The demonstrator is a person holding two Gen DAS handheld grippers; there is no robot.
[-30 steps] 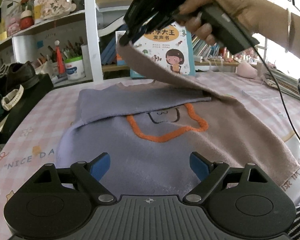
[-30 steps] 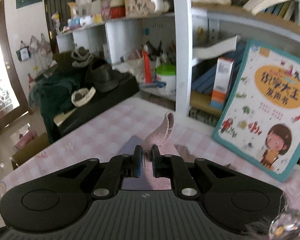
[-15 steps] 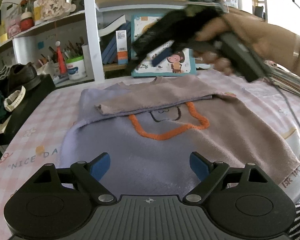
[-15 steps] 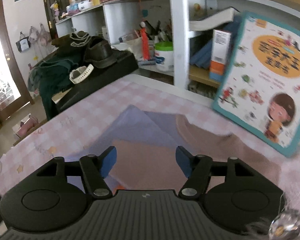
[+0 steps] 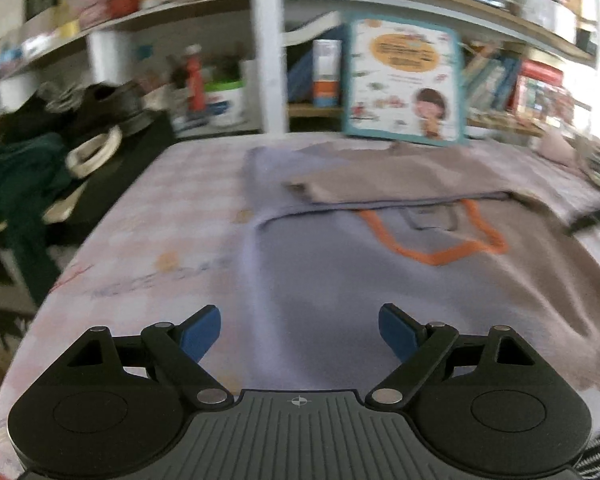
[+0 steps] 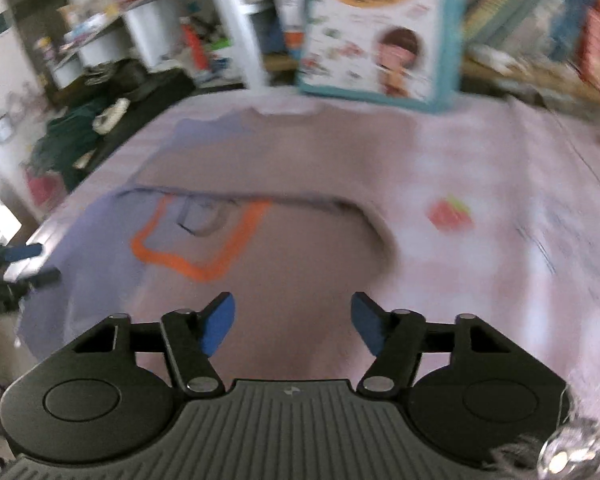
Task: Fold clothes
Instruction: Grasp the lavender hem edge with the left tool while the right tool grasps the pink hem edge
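A lilac and tan sweater (image 5: 340,264) with an orange outline lies flat on the pink checked table (image 5: 172,216). Its tan sleeve (image 5: 400,184) is folded across the chest. It also shows in the right wrist view (image 6: 284,216). My left gripper (image 5: 300,334) is open and empty, low over the sweater's near hem. My right gripper (image 6: 292,322) is open and empty over the tan side of the sweater. The left gripper's fingers (image 6: 24,252) show at the left edge of the right wrist view. Both views are blurred.
A picture book (image 5: 404,84) leans against the shelves behind the table. A black case with dark clothes and shoes (image 5: 72,148) stands to the left. Books fill the shelf at the right (image 5: 540,92). A red and green print (image 6: 450,216) marks the tablecloth.
My right gripper has let go of the tan sleeve, which now lies folded across the chest, and has pulled back to the near right. My left gripper has shifted left.
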